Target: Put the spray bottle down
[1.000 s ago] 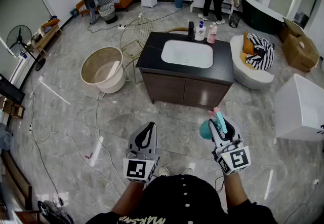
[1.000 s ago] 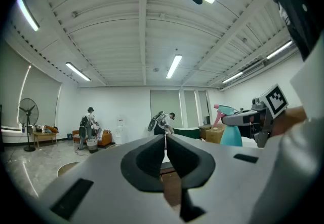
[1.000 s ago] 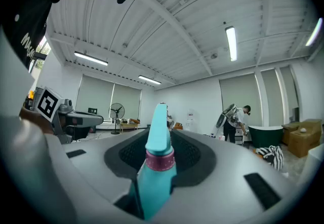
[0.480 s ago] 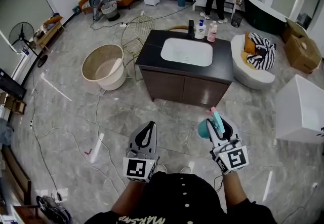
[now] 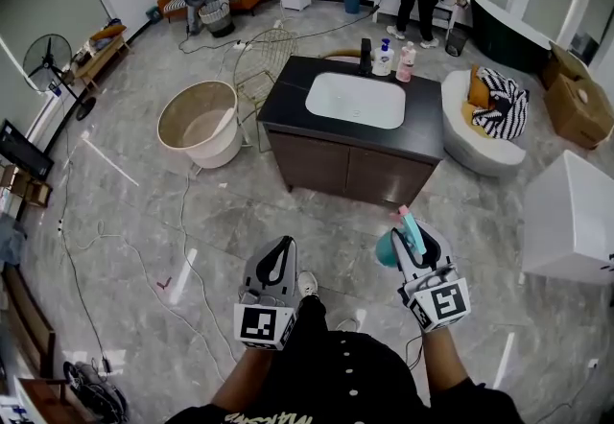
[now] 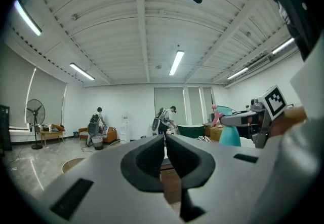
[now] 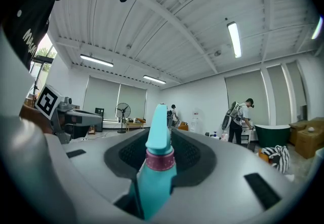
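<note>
My right gripper (image 5: 414, 238) is shut on a teal spray bottle (image 5: 391, 245) with a pink collar and teal trigger head. In the right gripper view the spray bottle (image 7: 158, 167) stands upright between the jaws, which clamp its neck. My left gripper (image 5: 279, 254) is held level beside it at the left, shut with nothing between the jaws; the left gripper (image 6: 165, 142) shows its tips touching in its own view. Both grippers hover above the grey marble floor, short of the dark vanity cabinet (image 5: 349, 168) with a white sink (image 5: 356, 101).
Several bottles (image 5: 394, 58) stand at the vanity's back edge. A beige round tub (image 5: 200, 125) and a wire basket (image 5: 259, 62) stand left of it, a white seat with striped cloth (image 5: 484, 125) right, a white box (image 5: 571, 216) far right. Cables cross the floor. People work along the far wall.
The whole view has shifted a little; the vanity sits slightly lower and nearer in the picture. Both grippers keep their pose, the bottle still held in the right one.
</note>
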Tool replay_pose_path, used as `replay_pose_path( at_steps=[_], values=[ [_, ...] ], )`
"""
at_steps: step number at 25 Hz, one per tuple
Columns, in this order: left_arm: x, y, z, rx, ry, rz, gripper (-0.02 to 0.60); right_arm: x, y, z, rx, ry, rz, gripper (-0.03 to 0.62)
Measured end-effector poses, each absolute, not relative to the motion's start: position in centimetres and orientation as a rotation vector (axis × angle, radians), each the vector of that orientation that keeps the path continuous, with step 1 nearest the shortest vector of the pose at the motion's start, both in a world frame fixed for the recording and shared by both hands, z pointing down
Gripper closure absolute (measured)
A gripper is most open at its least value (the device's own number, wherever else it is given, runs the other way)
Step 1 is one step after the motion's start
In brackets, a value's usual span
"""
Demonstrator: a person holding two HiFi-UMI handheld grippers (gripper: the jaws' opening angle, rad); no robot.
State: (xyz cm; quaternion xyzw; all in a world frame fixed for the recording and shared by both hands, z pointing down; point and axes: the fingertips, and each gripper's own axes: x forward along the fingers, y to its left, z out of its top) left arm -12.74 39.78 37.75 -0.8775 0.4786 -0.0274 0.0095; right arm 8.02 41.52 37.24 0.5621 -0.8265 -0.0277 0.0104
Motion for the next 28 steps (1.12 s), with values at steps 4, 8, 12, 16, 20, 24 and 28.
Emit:
replay_pose_path(
  at_steps=[4,8,12,16,20,24,28],
  values=[
    [-12.3,37.9,38.0,-2.750,1.500,-0.069,0.560,8.5,39.7,37.5,1.761,-2.581,-0.093,0.468],
    [-11.8,35.0,38.3,-2.761,1.483,-0.066,0.560,8.8,37.2,37.7,1.772,-2.570,-0.094,0.468],
    [-11.6,31.4,38.4,-2.762,1.479,-0.062,0.560,9.0,34.1,37.7,1.774,-2.564,-0.088,0.468],
    [-11.0,27.6,38.2,-2.765,1.463,-0.053,0.560,9.3,30.5,37.5,1.778,-2.561,-0.096,0.468],
    [-10.9,24.0,38.2,-2.770,1.460,-0.054,0.560,9.4,27.0,37.3,1.787,-2.556,-0.102,0.468],
    [-11.1,20.7,37.9,-2.780,1.450,-0.043,0.560,9.1,23.8,36.8,1.790,-2.551,-0.106,0.468],
    [-11.9,17.4,37.3,-2.792,1.440,-0.015,0.560,8.5,20.6,36.5,1.806,-2.534,-0.113,0.468]
  ],
)
